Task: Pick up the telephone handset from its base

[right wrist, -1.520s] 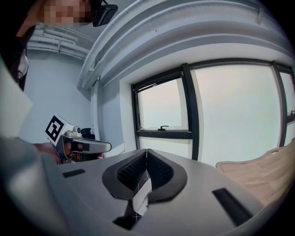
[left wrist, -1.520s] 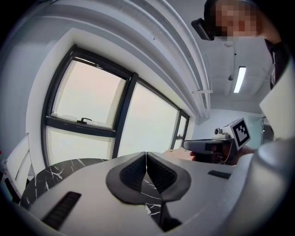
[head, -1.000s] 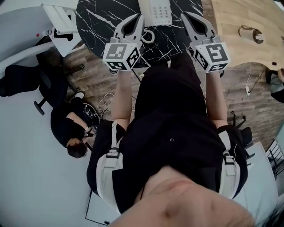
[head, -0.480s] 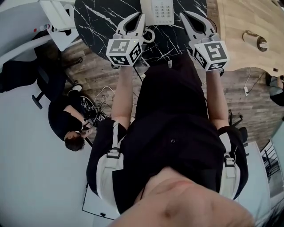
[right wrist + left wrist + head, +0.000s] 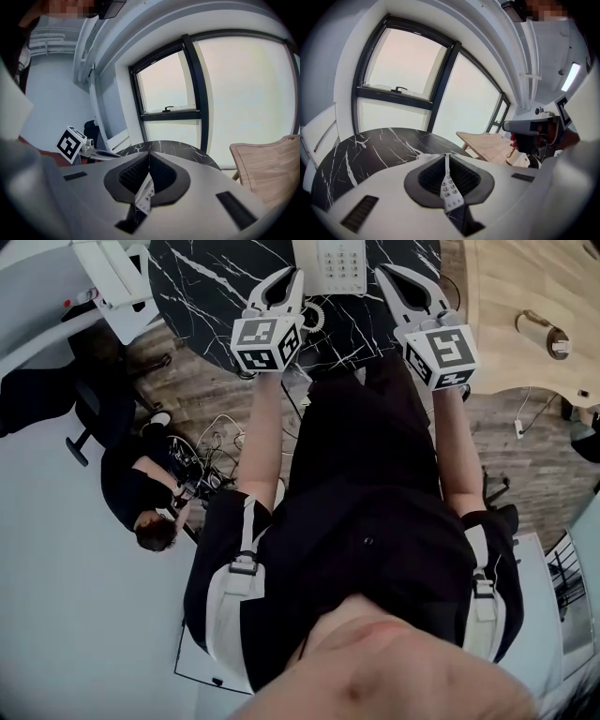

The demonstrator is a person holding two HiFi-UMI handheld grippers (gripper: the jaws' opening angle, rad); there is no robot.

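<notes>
Fingers [image 5: 389, 192] of the left gripper [image 5: 446, 156] are pressed together with nothing between them. Those of the right gripper [image 5: 150, 154] likewise meet at the tips, empty.

Step in hand, as judged: approach. Both grippers are poised at the near edge of the round black, white-veined marble bench [image 5: 202, 277]. Neither appears to touch the white push-button telephone [image 5: 339, 268], which stands on the bench at the top edge of the head view, between the two sets of fingertips. The handset cannot be singled out in any view. Only the grey-buttoned keypad [image 5: 451, 192] and the white coiled cord [image 5: 316, 315], just beside the left gripper, are plain.

Next move, as judged: one gripper must spread its fingers before it can close across the handset, then lift it clear without dragging the base by the cord.

View differences: the head view alone shows both grippers flanking the telephone, and the cord. The gripper views alone confirm the closed tips. Each shows a strip of keypad below its fingers and tall dark-framed windows [image 5: 403, 61] beyond the bench. The right gripper view also takes in the left gripper's black-and-white marker cube [image 5: 72, 143].
</notes>
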